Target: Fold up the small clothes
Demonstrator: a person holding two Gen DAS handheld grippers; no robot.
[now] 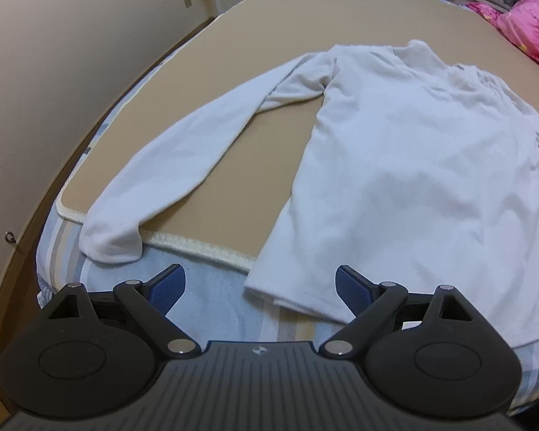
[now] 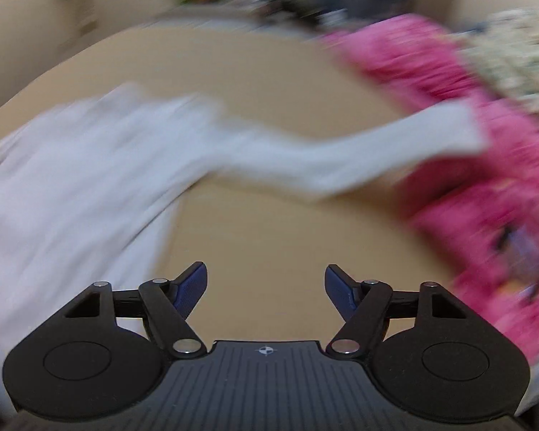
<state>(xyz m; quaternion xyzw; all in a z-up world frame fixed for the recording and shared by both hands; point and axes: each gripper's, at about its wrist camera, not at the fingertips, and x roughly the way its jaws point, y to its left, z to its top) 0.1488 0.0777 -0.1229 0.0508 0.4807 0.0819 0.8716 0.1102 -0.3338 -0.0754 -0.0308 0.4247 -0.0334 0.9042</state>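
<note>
A white long-sleeved top (image 1: pixel 395 165) lies flat on a tan mat (image 1: pixel 233 165), its hem toward me. Its left sleeve (image 1: pixel 169 158) stretches down to the mat's near corner. My left gripper (image 1: pixel 260 287) hovers open above the hem's left corner, its blue pads apart with nothing between them. The right wrist view is blurred: the same top (image 2: pixel 72 179) fills the left side and its other sleeve (image 2: pixel 359 158) reaches right toward pink bedding. My right gripper (image 2: pixel 266 287) is open over bare mat, holding nothing.
The mat lies on a striped blue sheet (image 1: pixel 204 287) on a bed. A pink quilt (image 1: pixel 531 28) (image 2: pixel 467 161) is bunched at the right, with patterned fabric (image 2: pixel 521 54) beyond it. A beige wall (image 1: pixel 54 54) runs close along the left. Clutter sits at the far end.
</note>
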